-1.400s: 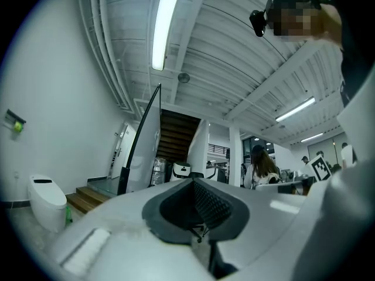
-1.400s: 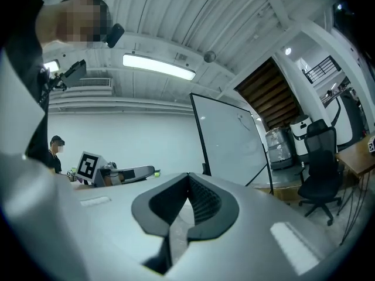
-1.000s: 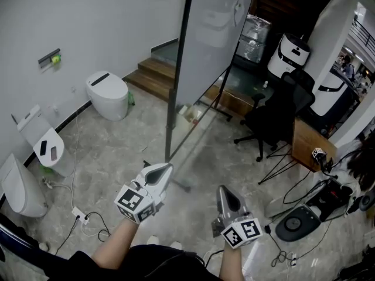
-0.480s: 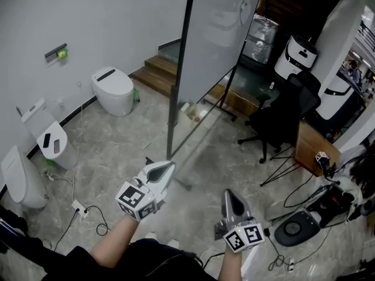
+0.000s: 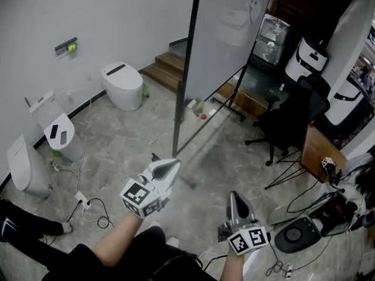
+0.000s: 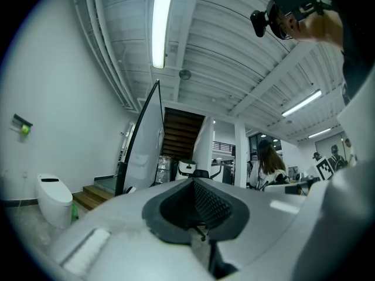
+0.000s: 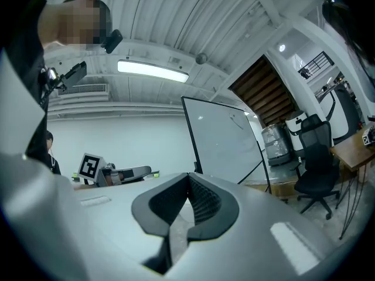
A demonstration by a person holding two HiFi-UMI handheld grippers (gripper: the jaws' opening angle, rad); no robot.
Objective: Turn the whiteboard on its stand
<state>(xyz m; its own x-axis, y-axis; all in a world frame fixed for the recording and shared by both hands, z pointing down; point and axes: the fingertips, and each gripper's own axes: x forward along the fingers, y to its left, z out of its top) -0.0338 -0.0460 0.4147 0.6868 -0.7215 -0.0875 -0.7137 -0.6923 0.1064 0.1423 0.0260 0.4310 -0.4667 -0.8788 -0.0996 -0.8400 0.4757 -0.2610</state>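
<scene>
In the head view the whiteboard (image 5: 225, 34) stands upright on its stand (image 5: 186, 81) at about 12 o'clock from the picture's middle. It is seen nearly edge-on, with the dark post of its frame running down to the stone floor (image 5: 117, 145). The left gripper (image 5: 174, 164) is at about 6 o'clock and the right gripper (image 5: 234, 195) at about 5 o'clock, both pointing roughly toward 12 o'clock, at the board. Both are clenched and empty. In the left gripper view the left gripper's (image 6: 193, 181) jaws are pressed together with nothing between them, and the whiteboard (image 6: 146, 139) stands well ahead at about 11 o'clock from them. In the right gripper view the right gripper's (image 7: 188, 177) jaws likewise meet on nothing, with the whiteboard (image 7: 225, 139) clear of them at about 1 o'clock. A white toilet (image 5: 123, 85) sits at 10 o'clock from the post's foot, wooden steps (image 5: 167, 69) lie behind the board, and a black office chair (image 5: 290, 116) is at 3 o'clock.
</scene>
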